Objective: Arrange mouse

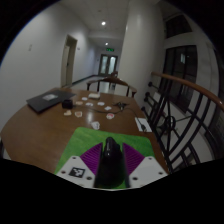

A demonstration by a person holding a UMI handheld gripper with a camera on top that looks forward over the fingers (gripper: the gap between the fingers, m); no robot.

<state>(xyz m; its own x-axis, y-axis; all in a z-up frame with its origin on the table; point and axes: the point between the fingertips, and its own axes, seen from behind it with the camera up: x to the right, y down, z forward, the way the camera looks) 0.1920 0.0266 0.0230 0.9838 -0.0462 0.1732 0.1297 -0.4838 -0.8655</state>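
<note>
A dim corridor runs back at twelve o'clock, with pale walls, a ceiling light and a green exit sign over the far end; a door (70,62) stands at about eleven o'clock. In front of it is a round wooden table (40,125), with dark chairs (165,110) and a curved wooden rail at about two to three o'clock.

Much is hard to make out. Small pale objects (100,101) lie scattered across the middle of the tabletop, too small to name. A flat dark item (48,100), perhaps a closed laptop or folder, lies at ten o'clock. A white slip (144,125) lies at three o'clock near the table's edge.

Closest in, at six o'clock, a green mat (85,143) with a white patterned border lies on the table. The dark mouse (109,163) sits in the gripper (109,165), between its purple pads (93,157), and its near end is cut off. The fingers stand close at either side of it, but whether they press on it or leave a gap cannot be told.
</note>
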